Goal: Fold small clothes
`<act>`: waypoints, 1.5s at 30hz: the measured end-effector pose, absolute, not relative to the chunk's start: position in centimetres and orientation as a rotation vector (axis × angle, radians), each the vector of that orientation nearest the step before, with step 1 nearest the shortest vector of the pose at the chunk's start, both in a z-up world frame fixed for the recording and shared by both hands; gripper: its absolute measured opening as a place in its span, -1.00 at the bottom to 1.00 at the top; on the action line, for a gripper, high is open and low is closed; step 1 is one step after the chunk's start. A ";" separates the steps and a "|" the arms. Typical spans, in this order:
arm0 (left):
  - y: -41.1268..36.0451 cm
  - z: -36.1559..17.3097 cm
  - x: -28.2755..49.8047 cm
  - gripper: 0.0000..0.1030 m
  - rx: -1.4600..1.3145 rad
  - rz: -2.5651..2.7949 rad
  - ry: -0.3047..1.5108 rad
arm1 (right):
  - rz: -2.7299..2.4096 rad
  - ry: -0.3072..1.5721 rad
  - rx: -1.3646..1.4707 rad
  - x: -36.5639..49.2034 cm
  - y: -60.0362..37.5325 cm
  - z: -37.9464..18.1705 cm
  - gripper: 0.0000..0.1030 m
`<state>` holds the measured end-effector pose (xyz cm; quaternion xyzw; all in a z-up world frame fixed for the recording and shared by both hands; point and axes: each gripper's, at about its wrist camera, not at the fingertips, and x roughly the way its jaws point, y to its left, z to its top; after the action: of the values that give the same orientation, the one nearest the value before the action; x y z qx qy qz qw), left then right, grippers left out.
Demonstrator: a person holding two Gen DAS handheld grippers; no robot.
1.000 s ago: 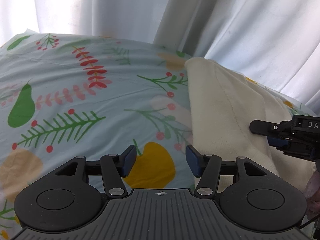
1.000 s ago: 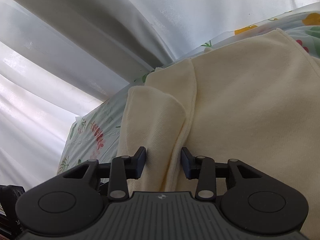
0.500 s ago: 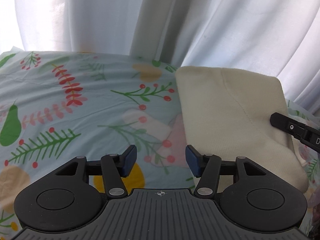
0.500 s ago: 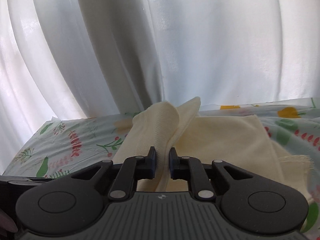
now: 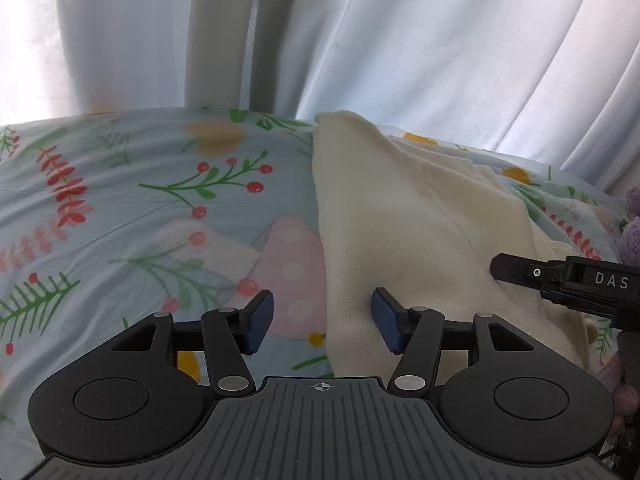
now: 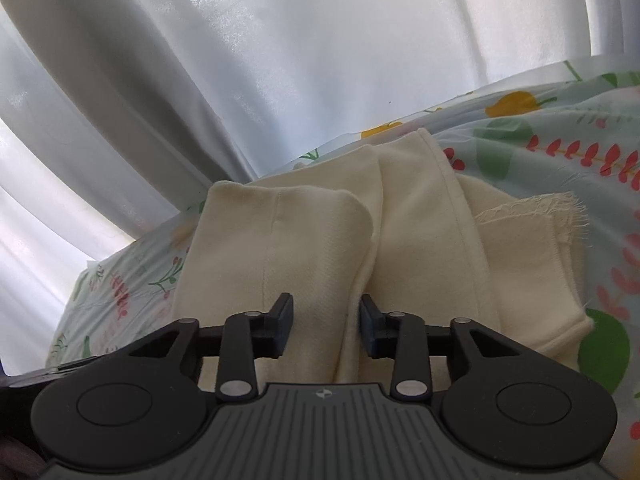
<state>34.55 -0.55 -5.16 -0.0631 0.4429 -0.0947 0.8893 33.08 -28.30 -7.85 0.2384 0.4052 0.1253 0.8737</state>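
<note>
A cream knit garment (image 5: 404, 220) lies folded on the floral sheet (image 5: 140, 200). My left gripper (image 5: 322, 322) is open, low over the garment's left edge, which runs between its fingers. My right gripper (image 6: 324, 330) is open over the garment (image 6: 304, 236), with a fold edge between its fingers; nothing is gripped. The right gripper also shows in the left wrist view (image 5: 560, 280), resting on the garment's right side. A frayed cream hem (image 6: 532, 216) sticks out at the right.
White curtains (image 5: 360, 40) hang close behind the bed's far edge. A purple fuzzy thing (image 5: 632, 220) sits at the far right. The floral sheet spreads out left of the garment.
My right gripper was shut on a lifted fold of the garment; it has opened and the fold now lies flat. My left gripper moved right, onto the garment's left edge.
</note>
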 end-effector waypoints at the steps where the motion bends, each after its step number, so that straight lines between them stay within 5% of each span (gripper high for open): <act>1: -0.5 -5.1 34.5 0.17 -0.129 -0.194 0.919 | 0.273 0.852 0.516 33.5 -28.1 -8.2 -0.19; 3: -0.4 -5.0 34.6 0.18 -0.125 -0.187 0.919 | 0.273 0.846 0.501 33.9 -27.7 -8.3 -0.31; 4: -0.4 -4.9 34.5 0.17 -0.122 -0.181 0.917 | 0.260 0.838 0.470 34.0 -27.1 -8.0 -0.66; 5: -0.4 -4.7 34.4 0.17 -0.119 -0.178 0.914 | 0.248 0.826 0.412 34.0 -26.5 -7.5 -0.72; 14: -1.4 -2.8 33.8 0.18 -0.105 -0.200 0.883 | 0.112 0.562 0.035 31.3 -24.7 -2.2 -0.76; 24: -3.5 -3.9 34.1 0.18 -0.054 -0.220 0.935 | -0.033 0.704 0.097 32.1 -29.6 -5.6 -0.75; 26: -3.4 -4.1 34.3 0.18 -0.043 -0.207 0.960 | -0.043 0.720 0.119 32.1 -30.1 -6.6 -0.69; 28: -3.0 -4.0 34.1 0.18 -0.052 -0.216 0.969 | -0.078 0.711 0.145 31.6 -30.9 -6.4 -0.35; 35: -3.0 -2.9 32.4 0.21 -0.098 -0.271 0.947 | 0.102 0.613 0.306 25.9 -31.8 -3.3 -0.33; 38: -4.0 -3.3 32.5 0.21 -0.092 -0.287 0.963 | 0.224 0.636 0.208 24.8 -28.6 -3.7 -0.39; 42: -5.0 -4.3 32.3 0.40 0.039 -0.270 1.006 | 0.197 0.794 0.077 25.6 -26.3 -7.6 -0.80; 45: -4.2 -4.6 31.9 0.26 0.080 -0.227 1.026 | 0.194 0.796 0.110 25.0 -27.2 -8.5 -0.82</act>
<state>31.92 -4.20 -4.57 0.0383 0.4895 -0.1084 0.8644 24.97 -27.24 -8.50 0.0536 0.3866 0.0941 0.9158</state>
